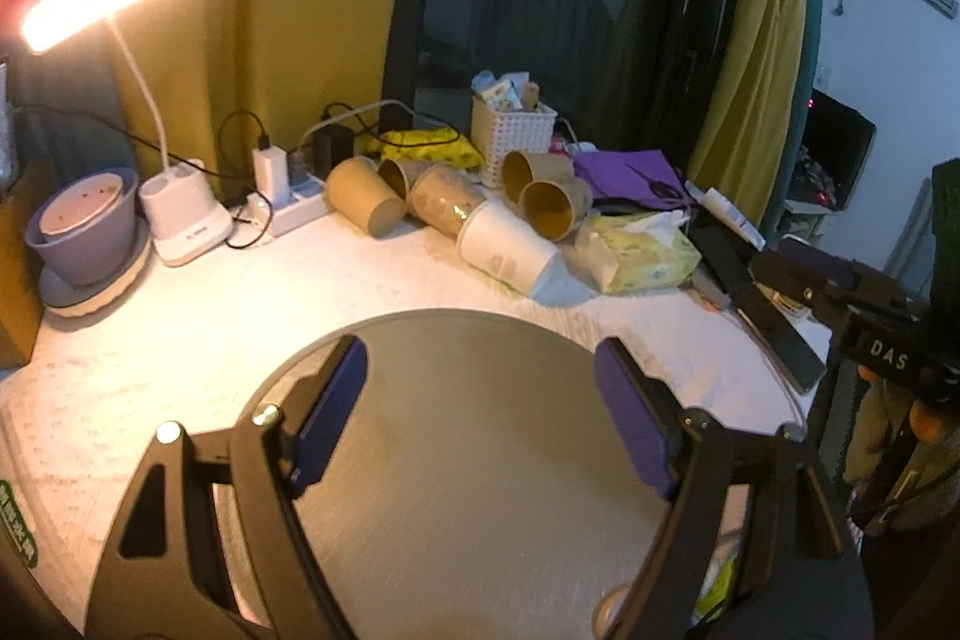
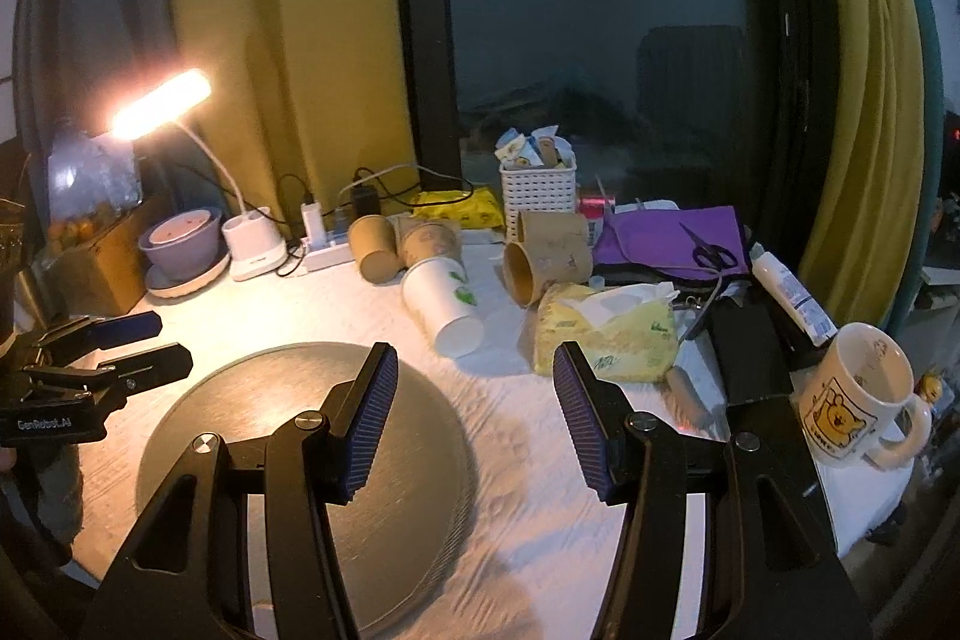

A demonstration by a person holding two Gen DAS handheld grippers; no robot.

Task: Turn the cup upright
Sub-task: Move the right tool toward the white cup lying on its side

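Several paper cups lie on their sides at the back of the white table. A white paper cup (image 1: 510, 253) (image 2: 441, 304) lies nearest, base toward me. Brown cups (image 1: 363, 199) (image 2: 372, 244) lie behind it, and one brown cup (image 1: 549, 211) (image 2: 528, 271) shows its open mouth. My left gripper (image 1: 480, 400) is open and empty above a round grey tray (image 1: 480, 460); it also shows in the right wrist view (image 2: 150, 340). My right gripper (image 2: 474, 412) is open and empty, well short of the white cup; it shows at the right edge of the left wrist view (image 1: 798, 268).
A yellow tissue pack (image 2: 600, 334) lies right of the cups. A Pooh mug (image 2: 852, 400) stands upright at the right edge. A white basket (image 2: 537, 187), purple cloth with scissors (image 2: 708, 250), power strip (image 2: 324, 253), lit desk lamp (image 2: 252, 244) and purple bowl (image 2: 180, 238) line the back.
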